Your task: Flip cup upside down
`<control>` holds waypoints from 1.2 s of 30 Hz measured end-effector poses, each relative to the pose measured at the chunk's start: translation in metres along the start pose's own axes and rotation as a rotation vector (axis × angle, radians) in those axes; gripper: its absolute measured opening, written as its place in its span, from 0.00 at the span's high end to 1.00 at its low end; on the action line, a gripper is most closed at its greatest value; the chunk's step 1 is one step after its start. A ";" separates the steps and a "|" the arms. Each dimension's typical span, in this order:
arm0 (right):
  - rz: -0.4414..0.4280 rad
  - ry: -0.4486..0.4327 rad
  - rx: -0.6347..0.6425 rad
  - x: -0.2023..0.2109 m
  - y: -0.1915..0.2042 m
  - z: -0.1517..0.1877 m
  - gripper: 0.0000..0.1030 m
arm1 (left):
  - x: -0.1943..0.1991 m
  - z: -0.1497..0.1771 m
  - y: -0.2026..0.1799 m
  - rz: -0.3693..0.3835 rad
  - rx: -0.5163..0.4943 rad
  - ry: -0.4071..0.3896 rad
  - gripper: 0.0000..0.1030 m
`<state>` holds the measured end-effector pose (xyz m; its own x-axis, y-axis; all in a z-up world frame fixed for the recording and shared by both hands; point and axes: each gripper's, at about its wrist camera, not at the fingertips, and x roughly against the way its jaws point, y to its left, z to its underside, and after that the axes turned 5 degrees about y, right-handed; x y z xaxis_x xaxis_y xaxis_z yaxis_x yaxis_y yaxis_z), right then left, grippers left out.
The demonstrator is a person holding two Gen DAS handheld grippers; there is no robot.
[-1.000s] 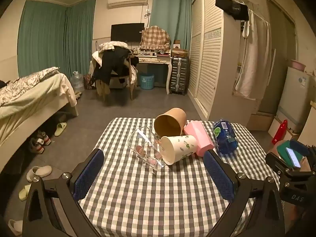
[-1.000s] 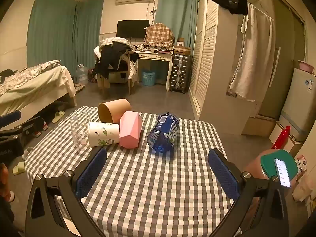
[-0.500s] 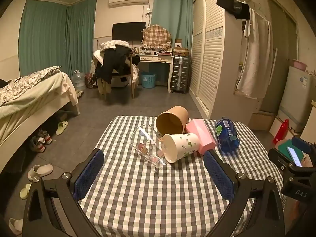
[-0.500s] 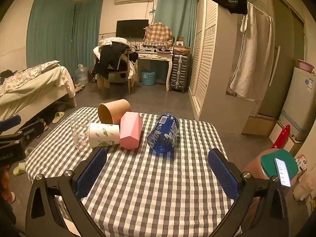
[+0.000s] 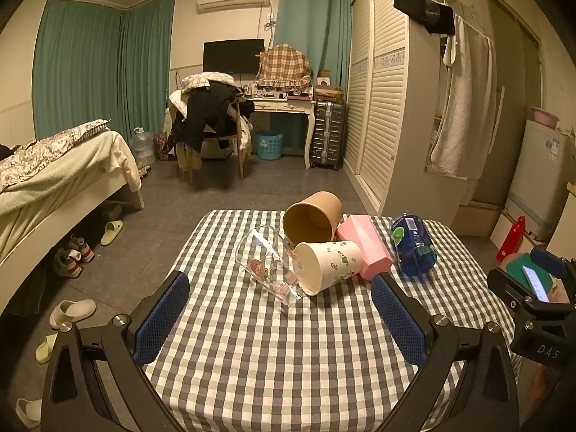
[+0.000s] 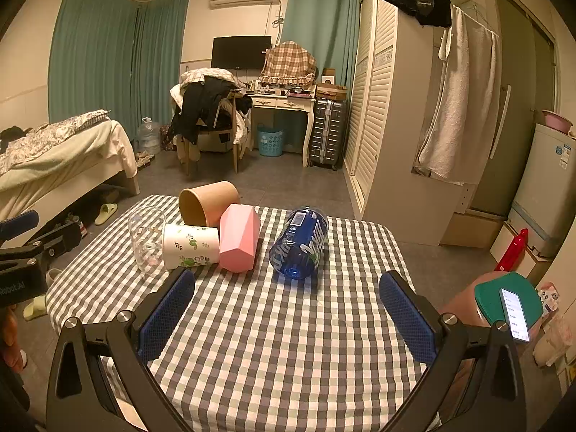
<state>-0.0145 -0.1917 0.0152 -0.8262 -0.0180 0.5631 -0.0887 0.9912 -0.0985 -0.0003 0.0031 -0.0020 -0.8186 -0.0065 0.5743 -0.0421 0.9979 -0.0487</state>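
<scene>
Over the last second the left tool [image 5: 277, 309] had crept slightly closer to the cluster, while the right tool [image 6: 284, 306] had barely shifted; nothing on the checked table [image 6: 288, 342] had been touched. Both tools were spread wide and empty, so the flip had apparently not begun.

Counted around the white leaf-print cup [image 5: 329, 264], which lay on its side mid-table: 1 clear glass [image 5: 268, 264] touching its mouth end, 1 brown paper cup [image 5: 312, 217] just behind it, 1 pink box [image 5: 365, 243] against its other flank, and 1 blue bottle [image 5: 412, 243] beyond the box. All 5 lay toppled.
</scene>
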 end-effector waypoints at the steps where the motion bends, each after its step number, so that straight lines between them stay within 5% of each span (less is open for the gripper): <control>1: 0.001 -0.001 0.000 0.000 0.000 0.000 0.00 | 0.000 0.000 0.000 -0.001 0.001 0.000 0.00; 36: 0.002 -0.001 -0.007 0.002 0.000 0.001 0.00 | 0.000 0.000 0.000 -0.001 0.000 0.001 0.00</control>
<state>-0.0171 -0.1922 0.0152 -0.8270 -0.0159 0.5620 -0.0828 0.9921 -0.0938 0.0002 0.0034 -0.0021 -0.8181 -0.0070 0.5750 -0.0428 0.9979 -0.0487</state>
